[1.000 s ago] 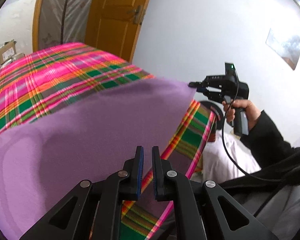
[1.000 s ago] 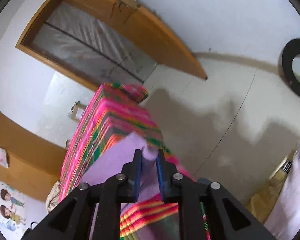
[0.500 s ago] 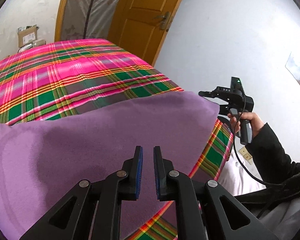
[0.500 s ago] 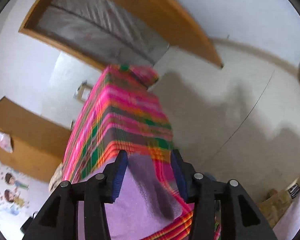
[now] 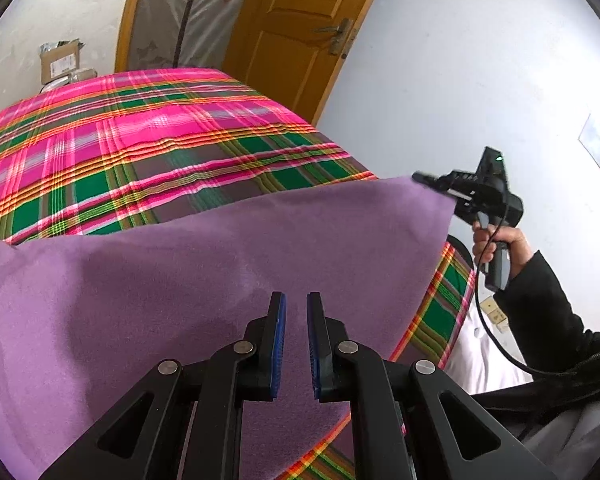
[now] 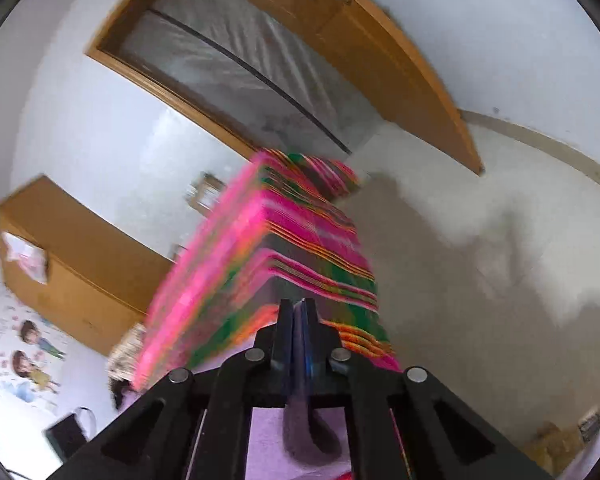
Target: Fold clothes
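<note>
While both hands are stretching the purple cloth [image 5: 220, 280] taut for folding over the plaid bed [image 5: 140, 140], the right gripper [image 6: 299, 312] is pinching a corner its jaws have just been closing on, and the left gripper [image 5: 296, 316] is clamping the near edge between its jaws.

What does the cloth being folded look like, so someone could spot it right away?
Find the bed with the pink and green plaid cover. On its near end lies a plain purple cloth, its far corner pinched in the right gripper. It is the only patternless fabric there.
</note>
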### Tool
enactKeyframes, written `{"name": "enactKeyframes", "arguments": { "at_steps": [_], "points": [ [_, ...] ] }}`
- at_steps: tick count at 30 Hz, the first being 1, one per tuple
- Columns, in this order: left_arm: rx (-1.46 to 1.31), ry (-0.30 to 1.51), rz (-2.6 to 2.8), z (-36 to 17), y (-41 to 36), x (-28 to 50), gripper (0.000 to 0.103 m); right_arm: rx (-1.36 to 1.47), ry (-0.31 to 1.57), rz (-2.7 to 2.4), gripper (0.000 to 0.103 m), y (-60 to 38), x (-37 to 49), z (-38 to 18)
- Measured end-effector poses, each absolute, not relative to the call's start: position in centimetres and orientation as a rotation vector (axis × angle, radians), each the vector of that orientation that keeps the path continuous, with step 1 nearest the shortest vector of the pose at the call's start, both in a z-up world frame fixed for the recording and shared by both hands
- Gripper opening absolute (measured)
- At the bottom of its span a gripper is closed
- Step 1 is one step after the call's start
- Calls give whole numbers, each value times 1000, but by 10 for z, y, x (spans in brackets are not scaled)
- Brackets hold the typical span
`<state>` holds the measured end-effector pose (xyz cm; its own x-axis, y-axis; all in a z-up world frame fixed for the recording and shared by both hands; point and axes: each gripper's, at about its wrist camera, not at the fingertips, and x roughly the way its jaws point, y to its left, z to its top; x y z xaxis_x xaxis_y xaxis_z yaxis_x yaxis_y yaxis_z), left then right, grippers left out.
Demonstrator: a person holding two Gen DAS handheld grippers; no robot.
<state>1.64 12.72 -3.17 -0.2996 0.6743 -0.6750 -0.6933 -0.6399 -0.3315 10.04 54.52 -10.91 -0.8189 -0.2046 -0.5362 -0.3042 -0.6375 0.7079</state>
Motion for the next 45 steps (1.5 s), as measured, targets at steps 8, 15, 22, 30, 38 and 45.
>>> {"name": "enactKeyframes", "arguments": {
  "at_steps": [8,15,22,30,38,45],
  "points": [
    [-1033,19,2043,-30,120,17,11,-773,1254,2715,4,539,109,-85],
    [-1038,4,2036,-33,120,17,11,-788,1197,2751,4,542,105,-80],
    [-1077,58,1990,-41,126,22,11,-923,1194,2531,6,554,128,-112],
    [-1070,66,1977,-42,134,21,11,-951,1020,2820,6,494,102,-61],
    [-1067,70,2123,-38,107,14,18,-1127,969,2741,1,471,72,-89],
    [-997,-18,2359,-19,49,1,24,-989,812,2955,19,429,87,-49]
  ]
}}
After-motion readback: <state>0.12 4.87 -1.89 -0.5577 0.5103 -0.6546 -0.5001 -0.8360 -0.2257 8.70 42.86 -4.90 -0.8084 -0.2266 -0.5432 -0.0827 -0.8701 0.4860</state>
